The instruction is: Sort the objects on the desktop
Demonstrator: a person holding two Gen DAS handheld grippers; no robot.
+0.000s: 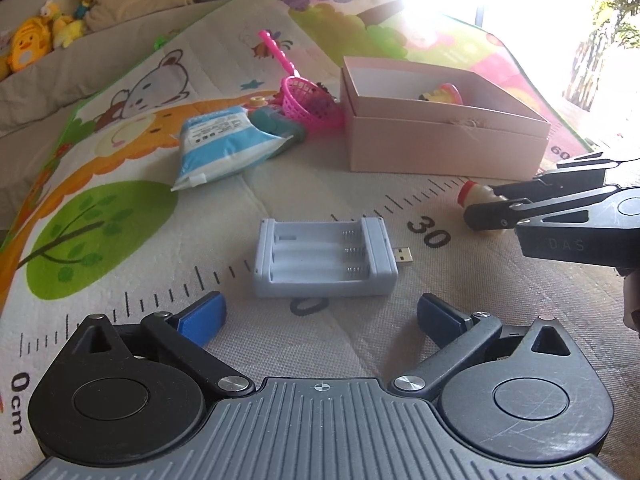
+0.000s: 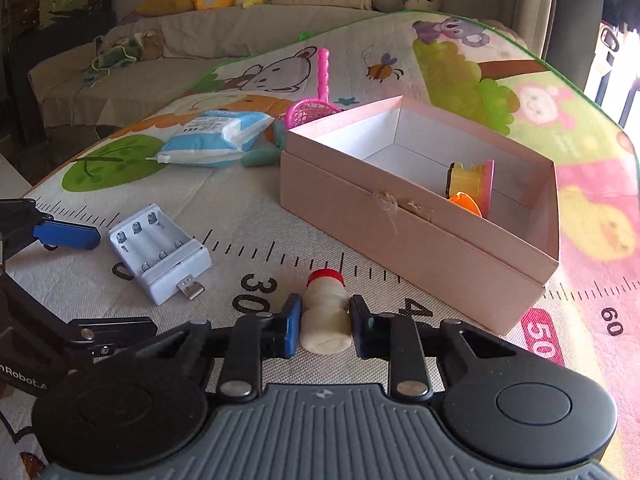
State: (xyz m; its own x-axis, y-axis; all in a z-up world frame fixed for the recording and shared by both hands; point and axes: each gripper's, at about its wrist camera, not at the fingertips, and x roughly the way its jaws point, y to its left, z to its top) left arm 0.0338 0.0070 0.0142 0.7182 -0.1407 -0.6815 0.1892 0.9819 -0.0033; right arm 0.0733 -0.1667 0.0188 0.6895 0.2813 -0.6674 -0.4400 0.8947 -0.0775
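We see the right claw [image 2: 325, 322] clamped on the small bottle [image 2: 325, 312], near the pink box [image 2: 400, 248]. Only the left view shows the left claw [image 1: 322, 316] spread wide, short of the battery charger [image 1: 325, 258].

We see bare play mat [image 2: 260, 208] between the battery charger [image 2: 160, 254] and the pink box [image 2: 400, 236]. Toward the mat's far edge, the wipes pack [image 2: 212, 140] and pink net [image 2: 310, 110] crowd the box's left end.
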